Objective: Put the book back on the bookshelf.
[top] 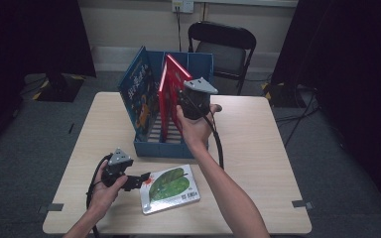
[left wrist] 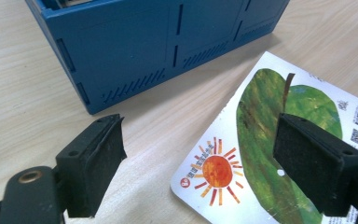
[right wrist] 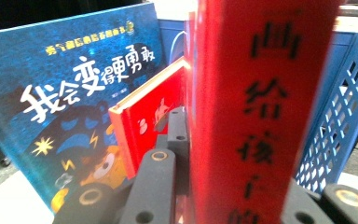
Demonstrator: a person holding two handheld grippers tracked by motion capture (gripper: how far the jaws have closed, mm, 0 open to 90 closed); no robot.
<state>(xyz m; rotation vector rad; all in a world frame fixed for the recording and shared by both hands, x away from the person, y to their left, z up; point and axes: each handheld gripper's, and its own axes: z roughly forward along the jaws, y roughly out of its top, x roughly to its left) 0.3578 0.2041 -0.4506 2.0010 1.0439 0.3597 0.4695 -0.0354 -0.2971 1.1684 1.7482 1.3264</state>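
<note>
While the left hand (top: 104,191) rests low on the near side of the wooden table (top: 258,144), the right gripper (top: 191,101) is up over the blue crate (top: 163,146), clamped onto a tall red book (top: 171,89) that stands upright inside it. In the right gripper view, the red book (right wrist: 256,112) runs straight up between the black jaws, its spine with dark characters facing the camera, and the jaws are squeezed tight against it from both sides. Just left of it in that view stands a smaller red book (right wrist: 144,116), and beyond that a big blue book (right wrist: 70,93) with white lettering leans against the crate's far left side; the crate's slotted wall (right wrist: 335,116) shows on the right. Down at the front, the left gripper (top: 138,181) sits with its jaws spread wide, holding nothing. In its own view, one pad (left wrist: 98,158) hangs over bare table and the other pad (left wrist: 314,163) over a flat picture book (left wrist: 256,154), green leaf and orange sun on the cover, which lies face up just in front of the crate (left wrist: 140,46). A black folding chair (top: 223,47) stands behind the table.
</note>
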